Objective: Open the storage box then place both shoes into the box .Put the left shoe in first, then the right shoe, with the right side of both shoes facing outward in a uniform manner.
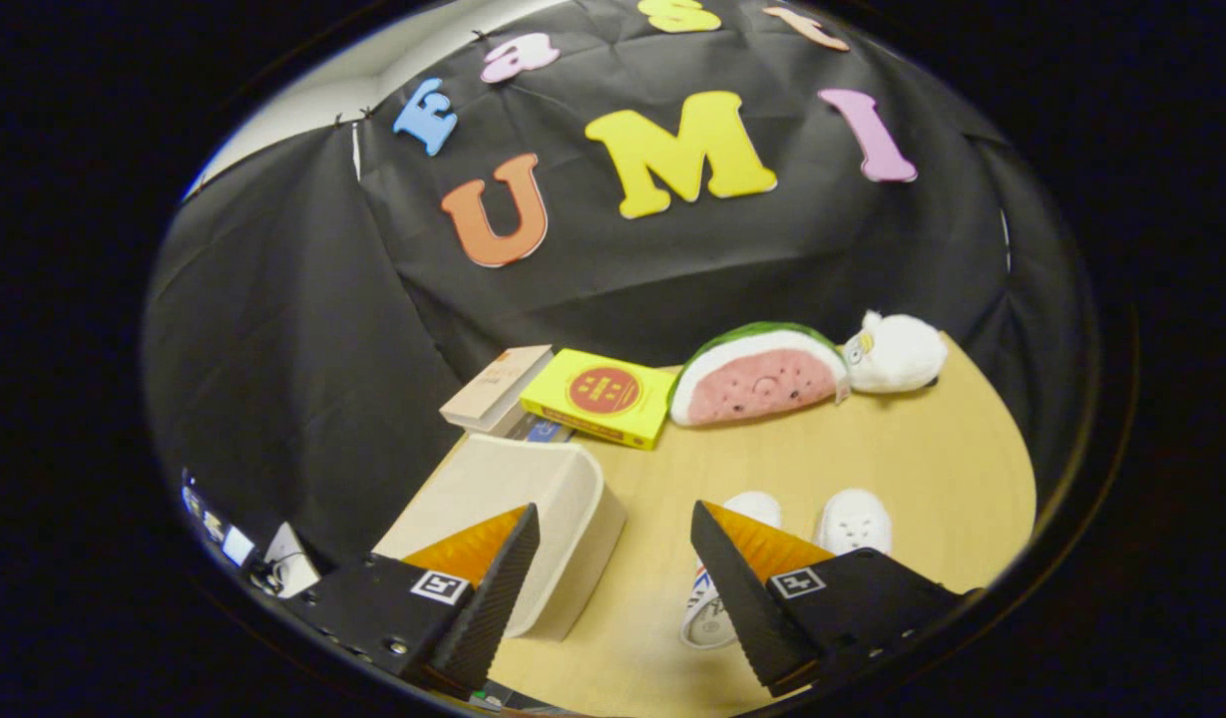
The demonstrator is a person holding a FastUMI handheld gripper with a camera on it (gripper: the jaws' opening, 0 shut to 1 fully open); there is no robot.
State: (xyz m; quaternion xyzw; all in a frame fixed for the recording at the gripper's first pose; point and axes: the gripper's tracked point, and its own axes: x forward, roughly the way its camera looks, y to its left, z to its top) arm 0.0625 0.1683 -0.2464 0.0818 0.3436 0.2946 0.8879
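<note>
Claw (613,568) hangs spread and empty above the bench (922,449), closed storage box (533,509) by one finger, shoes (822,524) by the other; a careless descent risks nudging them askew.

The table (872,449) looks like pale wood or wood laminate, smooth with a soft sheen. The storage box (533,499) has a matt cream surface, smooth, perhaps plastic or coated board; which cannot be told. The two shoes (852,519) look like white moulded foam or rubber, perforated on top. The watermelon toy (757,374) and the white plush toy (897,351) are fuzzy cloth. The yellow book (603,397) has a glossy paper cover, the beige book (498,387) a matt one. The gripper (613,568) stands open, its fingers (498,598) ridged and matt. The wall is creased matt cloth.
</note>
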